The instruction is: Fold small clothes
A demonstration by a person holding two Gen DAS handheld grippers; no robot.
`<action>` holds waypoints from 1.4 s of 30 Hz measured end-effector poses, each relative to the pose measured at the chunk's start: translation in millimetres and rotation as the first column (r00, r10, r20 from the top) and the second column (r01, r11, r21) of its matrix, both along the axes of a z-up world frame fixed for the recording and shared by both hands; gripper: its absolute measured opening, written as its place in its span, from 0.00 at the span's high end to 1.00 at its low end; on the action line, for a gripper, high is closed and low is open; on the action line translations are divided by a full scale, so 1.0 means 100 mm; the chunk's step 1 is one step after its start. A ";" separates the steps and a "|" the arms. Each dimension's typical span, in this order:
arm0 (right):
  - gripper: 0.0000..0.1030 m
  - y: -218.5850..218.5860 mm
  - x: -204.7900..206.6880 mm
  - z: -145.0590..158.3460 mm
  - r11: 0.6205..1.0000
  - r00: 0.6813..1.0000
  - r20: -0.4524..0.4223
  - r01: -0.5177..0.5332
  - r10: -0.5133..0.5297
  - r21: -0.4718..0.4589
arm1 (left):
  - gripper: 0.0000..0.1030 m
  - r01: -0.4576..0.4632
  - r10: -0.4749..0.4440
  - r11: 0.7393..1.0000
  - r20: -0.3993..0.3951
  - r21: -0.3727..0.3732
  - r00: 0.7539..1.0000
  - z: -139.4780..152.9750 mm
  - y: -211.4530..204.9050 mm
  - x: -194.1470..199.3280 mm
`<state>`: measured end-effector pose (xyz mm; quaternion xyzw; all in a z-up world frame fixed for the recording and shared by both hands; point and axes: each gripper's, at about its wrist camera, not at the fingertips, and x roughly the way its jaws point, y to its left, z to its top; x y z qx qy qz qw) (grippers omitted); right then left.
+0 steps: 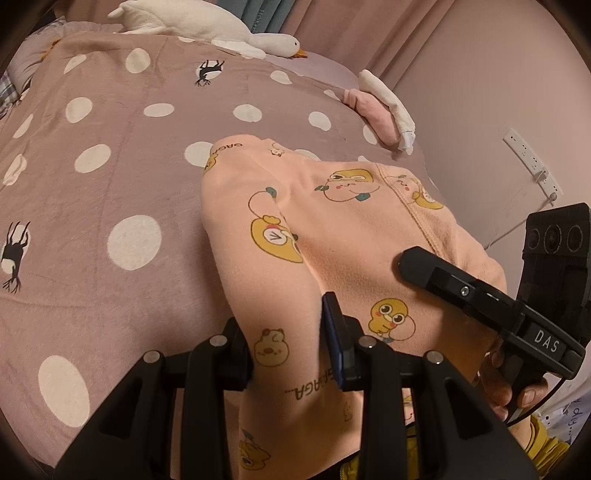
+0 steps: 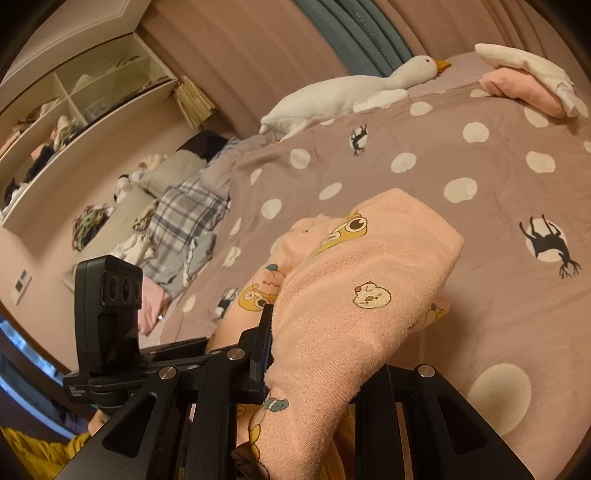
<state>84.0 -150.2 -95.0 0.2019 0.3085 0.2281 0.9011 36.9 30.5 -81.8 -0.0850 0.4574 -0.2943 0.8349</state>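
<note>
A small peach garment with cartoon duck prints (image 1: 332, 229) lies partly on the polka-dot bed cover and is lifted at its near end. My left gripper (image 1: 291, 354) is shut on its near edge, the cloth running between the fingers. My right gripper (image 2: 317, 354) is shut on another part of the same garment (image 2: 369, 266), which drapes over its fingers. The right gripper also shows in the left wrist view (image 1: 480, 291), resting over the garment's right side. The left gripper body shows in the right wrist view (image 2: 107, 306).
A mauve cover with white dots (image 1: 110, 166) spreads over the bed. A white goose plush (image 1: 207, 26) lies at the far edge. Folded pink and white clothes (image 1: 380, 107) are stacked at far right. A plaid cloth (image 2: 184, 221) and shelves (image 2: 74, 110) lie to the left.
</note>
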 end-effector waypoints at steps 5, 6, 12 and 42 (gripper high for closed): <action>0.77 0.14 0.02 0.03 0.999 0.999 0.010 -0.035 0.036 -0.032 | 0.69 -0.015 0.015 1.000 0.005 -0.008 1.000 0.01 0.13 -0.04; 0.77 0.15 0.03 0.03 0.999 0.999 0.008 -0.039 0.039 -0.034 | 0.69 -0.020 0.020 1.000 -0.001 -0.010 1.000 0.00 0.15 -0.03; 0.77 0.24 0.06 0.05 0.997 0.998 0.012 -0.057 0.057 -0.050 | 0.69 -0.036 0.036 0.999 0.006 -0.011 0.999 0.02 0.23 -0.03; 0.77 0.39 0.16 0.15 0.989 0.995 0.033 -0.093 0.098 -0.112 | 0.69 -0.058 0.058 0.998 0.043 0.004 0.997 0.05 0.33 0.04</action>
